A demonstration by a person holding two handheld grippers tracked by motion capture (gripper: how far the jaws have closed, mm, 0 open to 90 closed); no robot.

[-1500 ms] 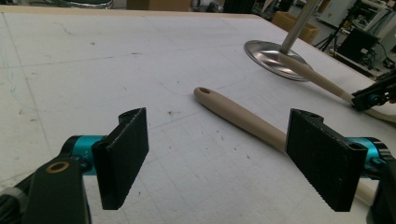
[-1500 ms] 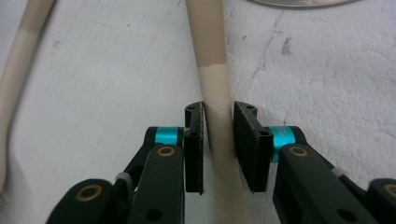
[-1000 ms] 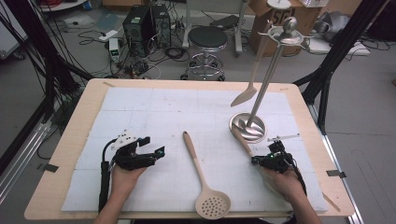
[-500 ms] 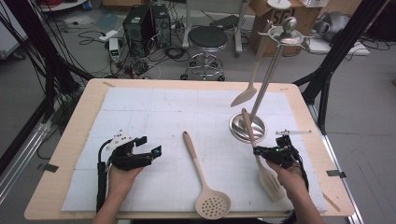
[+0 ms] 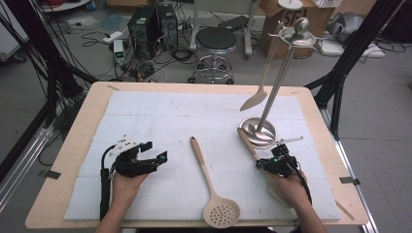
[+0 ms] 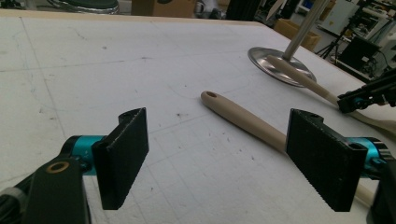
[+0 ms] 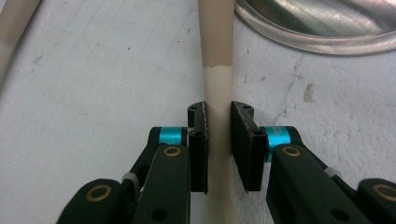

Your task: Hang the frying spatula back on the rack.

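Note:
A beige slotted spoon [image 5: 214, 187] lies mid-table, its handle [image 6: 240, 117] running between my left gripper's open jaws. The left gripper [image 5: 154, 159] [image 6: 224, 158] rests low on the mat and holds nothing. My right gripper [image 5: 270, 162] [image 7: 218, 144] is shut on the beige handle [image 7: 217, 70] of a second utensil [image 5: 248, 143]. That handle's far tip lies at the left rim of the steel stand base [image 5: 257, 132] [image 7: 322, 32]. Its head is hidden under the hand. A third beige utensil [image 5: 256, 97] hangs from the stand.
The stand's metal pole [image 5: 279, 82] leans up to a hook top at the back right. A white gridded mat [image 5: 160, 116] covers the wooden table. A stool [image 5: 215, 41], boxes and cables sit on the floor beyond the far edge.
My right gripper has shifted left with the held utensil. The handle tip has slid from over the stand base to its left rim. The left gripper has stayed put.

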